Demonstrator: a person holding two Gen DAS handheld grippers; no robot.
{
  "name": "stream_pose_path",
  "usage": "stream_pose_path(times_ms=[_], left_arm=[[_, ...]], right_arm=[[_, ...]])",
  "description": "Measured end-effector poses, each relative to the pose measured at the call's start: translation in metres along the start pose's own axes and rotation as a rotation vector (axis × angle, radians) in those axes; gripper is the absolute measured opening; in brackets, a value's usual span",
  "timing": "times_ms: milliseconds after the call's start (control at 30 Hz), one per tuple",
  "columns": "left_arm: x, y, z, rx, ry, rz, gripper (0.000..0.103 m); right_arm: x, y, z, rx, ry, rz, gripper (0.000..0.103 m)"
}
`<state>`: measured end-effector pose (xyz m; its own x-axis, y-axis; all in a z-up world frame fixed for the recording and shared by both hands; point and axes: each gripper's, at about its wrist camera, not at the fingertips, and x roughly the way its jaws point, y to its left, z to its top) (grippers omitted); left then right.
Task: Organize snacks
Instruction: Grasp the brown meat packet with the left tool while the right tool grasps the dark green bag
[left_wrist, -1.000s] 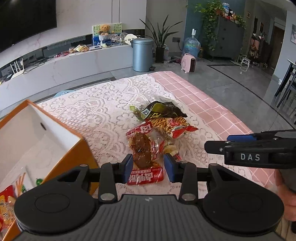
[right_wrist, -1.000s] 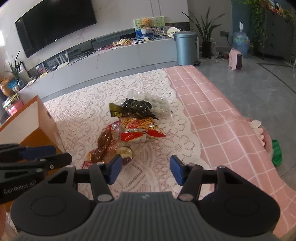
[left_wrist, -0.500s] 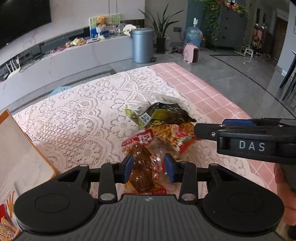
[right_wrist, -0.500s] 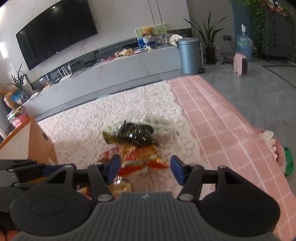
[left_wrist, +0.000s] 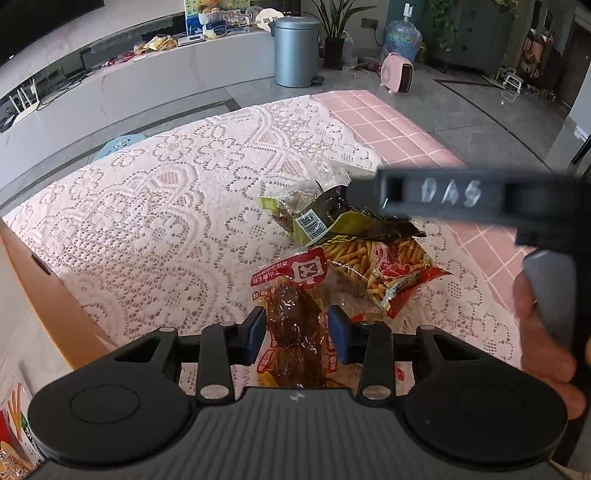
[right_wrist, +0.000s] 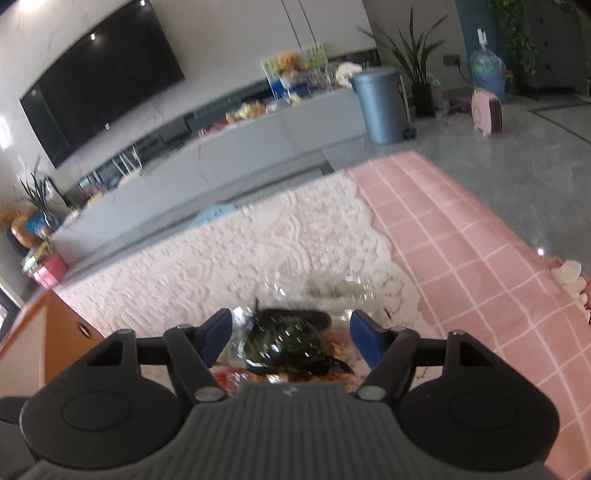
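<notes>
Left wrist view: left gripper (left_wrist: 296, 334) jaws half spread, straddling a clear packet of brown snack (left_wrist: 293, 325), contact unclear. Right gripper (right_wrist: 291, 338) jaws opening over a dark green packet (right_wrist: 291, 339), untouched.

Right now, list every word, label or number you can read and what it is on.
"DAS": on the side of the right gripper, blurred.
Red snack packet: white printed characters, unreadable.
Dark green packet: barcode label, digits too small.
Stick snack bag: print unreadable.
</notes>
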<state>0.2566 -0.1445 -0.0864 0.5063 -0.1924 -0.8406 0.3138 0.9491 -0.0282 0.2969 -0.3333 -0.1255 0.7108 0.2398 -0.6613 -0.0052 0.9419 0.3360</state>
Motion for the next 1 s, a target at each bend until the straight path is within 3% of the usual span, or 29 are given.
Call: stream_pose_path(times_ms=[100,200,300,433,633,833,1000], left_arm=[[0.004,-0.002,0.001,0.013,0.022,-0.016,0.049],[0.008,-0.005,0.001,0.042,0.049,-0.029,0.052],[0.015,-0.005,0.001,0.041,0.085,0.005,0.052],[0.022,0.003,0.003,-0.010,0.129,-0.010,0.053],[0.032,0.004,0.005,-0.020,0.177,-0.025,0.062],[0.046,0.000,0.005,-0.002,0.206,0.015,0.070],[0.047,-0.004,0.004,0.016,0.203,0.019,0.066]], right_arm=[[0.011,-0.002,-0.006,-0.011,0.040,0.000,0.069],[0.019,-0.003,-0.011,-0.025,0.063,0.001,0.062],[0.017,-0.004,-0.015,-0.037,0.054,0.011,0.059],[0.014,-0.005,-0.018,-0.030,0.049,0.018,0.055],[0.001,-0.008,-0.019,-0.008,0.028,0.030,0.053],[-0.016,-0.019,-0.023,0.038,0.007,0.045,0.053],[-0.022,-0.026,-0.023,0.074,-0.001,0.046,0.051]])
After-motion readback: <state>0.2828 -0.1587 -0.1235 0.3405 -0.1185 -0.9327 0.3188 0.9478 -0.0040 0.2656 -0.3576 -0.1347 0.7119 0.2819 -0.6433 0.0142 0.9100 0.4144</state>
